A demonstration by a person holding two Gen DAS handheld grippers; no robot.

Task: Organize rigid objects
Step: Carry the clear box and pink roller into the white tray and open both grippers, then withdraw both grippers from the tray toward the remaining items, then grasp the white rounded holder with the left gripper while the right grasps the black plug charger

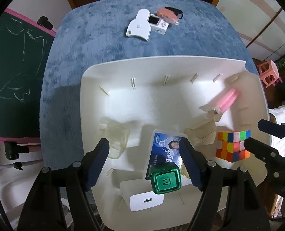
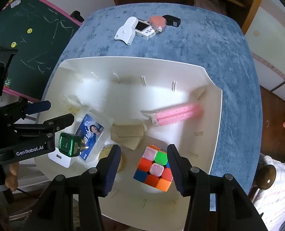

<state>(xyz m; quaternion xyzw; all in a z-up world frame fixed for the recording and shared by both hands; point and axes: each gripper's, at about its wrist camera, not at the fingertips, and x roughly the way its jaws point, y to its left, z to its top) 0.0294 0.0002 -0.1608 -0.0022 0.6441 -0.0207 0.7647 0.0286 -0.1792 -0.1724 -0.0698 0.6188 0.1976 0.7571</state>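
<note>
A: The right gripper gapes wide around the cube in the bin; the left gripper gapes over the green box, gripping nothing.

B: Farther off, the pink brush (blurred) lies inside; the camera sits on the cloth.

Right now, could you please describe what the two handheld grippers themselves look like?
Both grippers match: the left gripper and right gripper have black angular linkage arms with round silver pivot pins and dark navy ribbed pads on the jaws. The left one's black body carries white "GenRobot.AI" lettering, seen from the right wrist view.
</note>
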